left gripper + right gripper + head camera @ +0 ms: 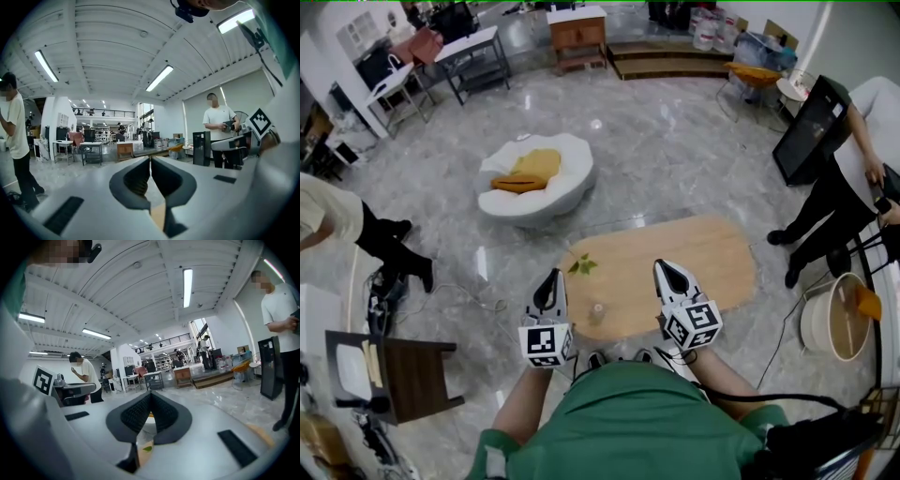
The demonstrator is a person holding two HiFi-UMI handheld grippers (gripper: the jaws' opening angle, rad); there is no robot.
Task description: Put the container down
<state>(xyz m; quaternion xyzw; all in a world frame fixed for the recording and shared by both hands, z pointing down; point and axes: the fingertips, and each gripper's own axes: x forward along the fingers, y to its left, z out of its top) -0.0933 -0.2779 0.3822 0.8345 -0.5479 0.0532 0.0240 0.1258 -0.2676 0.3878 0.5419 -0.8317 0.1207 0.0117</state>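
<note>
A small clear container [596, 312] stands upright on the low wooden table [703, 262], near its front edge, with a green leafy sprig [581, 265] just behind it. My left gripper [553, 276] hovers to the container's left and my right gripper [667, 268] to its right; neither touches it. In the left gripper view the left gripper [150, 159] points out level across the room, its jaws meeting at the tip with nothing between them. In the right gripper view the right gripper [150, 393] is likewise shut and empty, and a leaf [147, 448] shows below its jaws.
A white round seat with an orange cushion [534, 178] sits beyond the table. One person [839, 178] stands at the right by a black panel, another [337, 225] at the left. A dark side table [403, 370] is at lower left and a white tub [834, 319] at right.
</note>
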